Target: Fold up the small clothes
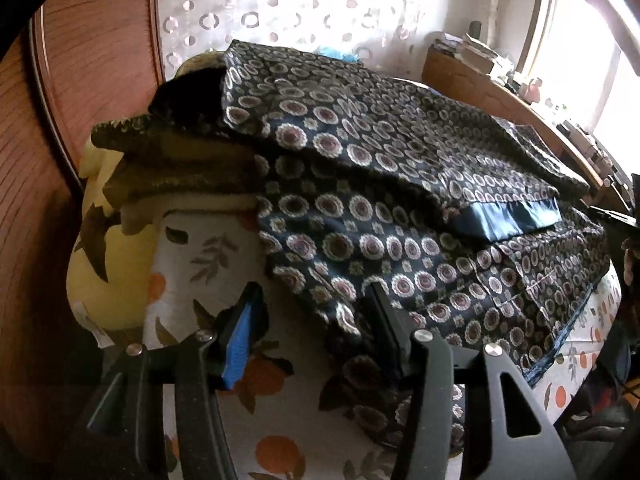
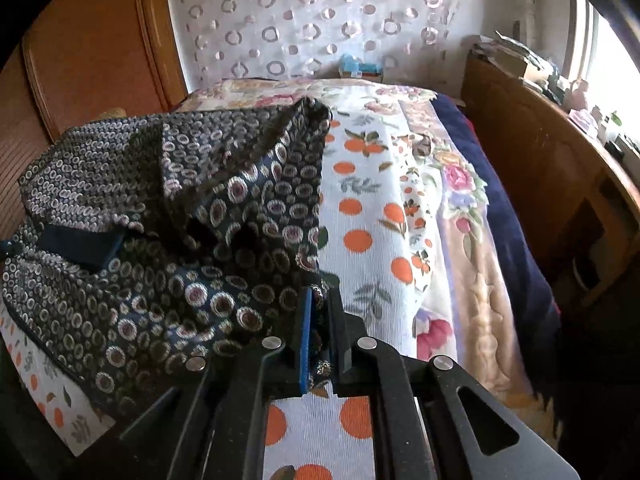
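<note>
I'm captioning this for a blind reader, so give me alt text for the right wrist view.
The right gripper is shut on a corner of a dark patterned garment, whose lifted edge stands up in a peak. It lies on a bedspread printed with oranges, with a floral blanket to its right.

Left gripper spread wide; right gripper pinched.

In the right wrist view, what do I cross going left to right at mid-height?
Wooden wardrobe → patterned garment → orange-print sheet → floral blanket → navy blanket → wooden footboard.
</note>
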A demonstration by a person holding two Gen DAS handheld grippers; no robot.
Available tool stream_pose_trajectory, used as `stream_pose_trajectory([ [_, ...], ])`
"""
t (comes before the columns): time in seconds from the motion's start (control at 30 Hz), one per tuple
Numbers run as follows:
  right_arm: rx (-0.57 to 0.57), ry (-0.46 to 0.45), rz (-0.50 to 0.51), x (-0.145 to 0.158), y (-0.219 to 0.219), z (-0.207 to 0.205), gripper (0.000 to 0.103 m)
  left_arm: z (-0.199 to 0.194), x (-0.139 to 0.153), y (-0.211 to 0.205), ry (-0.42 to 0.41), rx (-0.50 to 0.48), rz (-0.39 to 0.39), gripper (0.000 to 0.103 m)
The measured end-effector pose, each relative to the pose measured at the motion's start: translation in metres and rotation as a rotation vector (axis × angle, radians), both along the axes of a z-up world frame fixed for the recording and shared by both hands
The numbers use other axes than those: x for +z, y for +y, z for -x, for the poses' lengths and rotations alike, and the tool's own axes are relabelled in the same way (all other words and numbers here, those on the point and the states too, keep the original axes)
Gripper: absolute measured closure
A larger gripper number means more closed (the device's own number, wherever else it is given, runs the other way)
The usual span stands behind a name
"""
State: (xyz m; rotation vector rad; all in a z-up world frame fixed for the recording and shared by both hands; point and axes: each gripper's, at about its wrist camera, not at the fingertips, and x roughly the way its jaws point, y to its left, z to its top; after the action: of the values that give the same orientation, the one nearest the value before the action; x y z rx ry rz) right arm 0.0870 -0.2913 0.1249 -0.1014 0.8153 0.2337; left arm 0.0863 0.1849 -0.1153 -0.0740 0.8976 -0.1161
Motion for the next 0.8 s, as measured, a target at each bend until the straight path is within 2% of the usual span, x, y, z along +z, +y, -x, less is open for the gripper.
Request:
stream_pose_trajectory([
  [0.13,0.002,0.018,0.004,-0.007,0.004,-0.011,0.087,0.006,0.0,-0.007,-0.006,-0.021,0.012,0.049],
  [0.23,-0.011,0.003,-0.004,-0.006,0.0,-0.005,0.08,0.01,0.0,-0.009,-0.005,-0.036,0.041,0.05],
  [0.3,-0.018,-0.016,-0.025,0.0,-0.004,0.004,0.068,0.012,-0.001,-0.01,-0.004,-0.038,0.046,0.052],
  [0.33,-0.019,-0.026,-0.04,0.0,-0.007,0.008,0.065,0.014,-0.001,-0.011,-0.006,-0.038,0.044,0.054],
  [0.5,0.0,-0.005,-0.081,-0.005,-0.009,0.027,0.062,0.018,-0.001,-0.014,-0.01,-0.046,0.048,0.058],
  [0.57,0.007,0.018,-0.063,-0.013,-0.007,0.027,0.062,0.018,-0.002,-0.015,-0.014,-0.051,0.056,0.066],
  [0.6,0.011,0.02,-0.061,-0.016,-0.006,0.026,0.061,0.017,-0.001,-0.017,-0.014,-0.052,0.058,0.08],
  [0.63,0.015,0.001,-0.057,-0.016,-0.006,0.026,0.062,0.017,-0.002,-0.019,-0.014,-0.052,0.051,0.094],
  [0.73,0.036,0.012,-0.093,-0.016,-0.006,0.021,0.062,0.018,0.001,-0.02,-0.038,-0.053,0.047,0.099],
  [0.77,0.058,0.019,-0.101,-0.014,-0.004,0.022,0.067,0.019,0.005,-0.02,-0.052,-0.048,0.047,0.099],
  [0.8,0.085,0.028,-0.1,-0.018,-0.001,0.017,0.092,0.02,0.008,-0.019,-0.067,-0.043,0.049,0.099],
])
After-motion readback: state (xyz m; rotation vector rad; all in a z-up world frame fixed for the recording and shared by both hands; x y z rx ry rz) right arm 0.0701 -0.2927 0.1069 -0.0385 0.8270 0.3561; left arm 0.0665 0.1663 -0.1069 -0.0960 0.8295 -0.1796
